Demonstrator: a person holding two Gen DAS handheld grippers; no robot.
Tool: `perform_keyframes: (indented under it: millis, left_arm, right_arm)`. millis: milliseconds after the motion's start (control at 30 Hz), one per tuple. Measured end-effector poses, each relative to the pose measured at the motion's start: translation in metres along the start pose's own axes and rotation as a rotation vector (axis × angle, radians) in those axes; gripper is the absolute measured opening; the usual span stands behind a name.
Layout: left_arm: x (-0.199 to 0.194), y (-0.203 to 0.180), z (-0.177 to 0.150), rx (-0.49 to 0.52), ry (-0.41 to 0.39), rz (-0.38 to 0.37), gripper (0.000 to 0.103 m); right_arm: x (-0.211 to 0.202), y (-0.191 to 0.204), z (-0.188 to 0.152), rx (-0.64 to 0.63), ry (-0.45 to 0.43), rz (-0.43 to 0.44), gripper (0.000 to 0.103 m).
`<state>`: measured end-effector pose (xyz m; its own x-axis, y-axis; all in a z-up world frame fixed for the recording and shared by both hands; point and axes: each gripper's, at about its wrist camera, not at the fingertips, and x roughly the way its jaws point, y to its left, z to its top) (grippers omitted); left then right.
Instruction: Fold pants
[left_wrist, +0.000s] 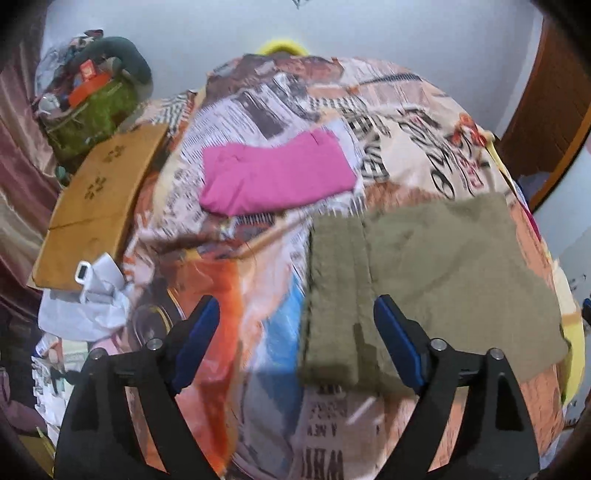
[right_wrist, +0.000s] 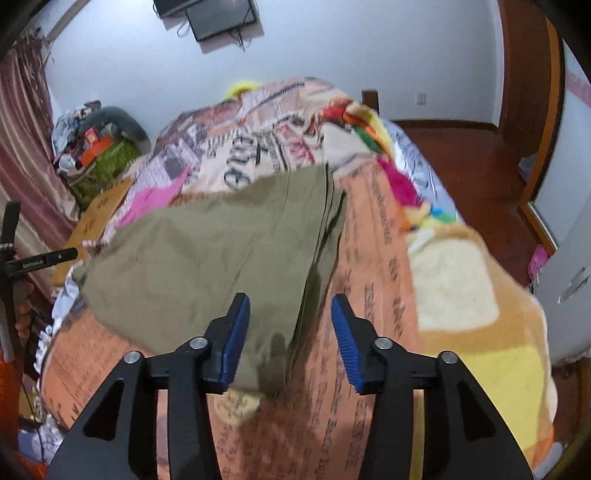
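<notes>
So the olive pants (left_wrist: 424, 266) are lying folded up on the bed, sitting on that busy newspaper-print bedspread (left_wrist: 266, 110), over toward the right side as the left camera sees it. They're looking like a flat, roughly rectangular stack, with a narrower folded strip running along the left edge. From the right camera the same pants (right_wrist: 207, 254) are showing a layered edge on their right side, several plies stacked on top of each other.

The left gripper (left_wrist: 295, 321) is hanging above the near left corner of the pants with its blue-padded fingers (left_wrist: 197, 343) spread wide, gripping nothing. One pad is sitting over the bedspread, the other over the olive fabric. The right gripper (right_wrist: 290, 321) is doing much the same: jaws apart, nothing between them, hovering over the near right corner where the layered edge is ending. Can't tell if either one is actually touching the cloth, the frames are a bit blurry.

Further back on the bed a folded pink garment (left_wrist: 277, 173) is lying well apart from the pants. A cardboard box (left_wrist: 96, 206) is sitting just beside the bed on the left, with some crumpled white paper (left_wrist: 92, 299) near it. A yellow and tan blanket (right_wrist: 461, 295) is covering the right edge of the bed.
</notes>
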<state>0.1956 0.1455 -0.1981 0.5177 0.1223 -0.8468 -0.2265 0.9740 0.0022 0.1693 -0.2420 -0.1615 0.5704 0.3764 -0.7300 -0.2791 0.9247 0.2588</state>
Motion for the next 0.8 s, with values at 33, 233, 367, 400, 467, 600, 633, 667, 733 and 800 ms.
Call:
perform_keyframes:
  millis: [33, 233, 367, 400, 467, 600, 633, 667, 733, 800]
  left_arm:
    - [0.001, 0.001, 0.005, -0.005, -0.002, 0.003, 0.088]
    - [0.020, 0.004, 0.037, -0.038, 0.015, -0.011, 0.089]
    - [0.037, 0.004, 0.056, -0.063, 0.043, -0.037, 0.089]
    - [0.042, 0.003, 0.061, -0.067, 0.049, -0.042, 0.089]
    - [0.049, 0.001, 0.069, -0.069, 0.055, -0.046, 0.089]
    - [0.071, -0.005, 0.083, -0.049, 0.077, -0.027, 0.089]
    - [0.076, -0.006, 0.084, -0.045, 0.085, -0.025, 0.089]
    - [0.081, -0.008, 0.085, -0.040, 0.097, -0.023, 0.089]
    - [0.095, -0.010, 0.086, -0.028, 0.129, -0.026, 0.089]
    - [0.106, -0.012, 0.086, -0.025, 0.155, -0.029, 0.089]
  right_arm:
    - [0.000, -0.001, 0.006, 0.002, -0.014, 0.003, 0.047]
    - [0.008, -0.015, 0.040, 0.046, -0.073, 0.034, 0.048]
    - [0.027, -0.021, 0.061, 0.032, -0.074, 0.018, 0.048]
    - [0.034, -0.023, 0.066, 0.026, -0.073, 0.016, 0.048]
    - [0.045, -0.025, 0.073, 0.020, -0.066, 0.015, 0.048]
    - [0.078, -0.027, 0.090, 0.008, -0.036, 0.016, 0.048]
    - [0.084, -0.031, 0.093, 0.001, -0.029, 0.020, 0.048]
    - [0.092, -0.031, 0.097, -0.005, -0.020, 0.022, 0.048]
    - [0.105, -0.033, 0.102, -0.010, -0.006, 0.024, 0.048]
    - [0.123, -0.036, 0.108, -0.013, 0.020, 0.027, 0.048]
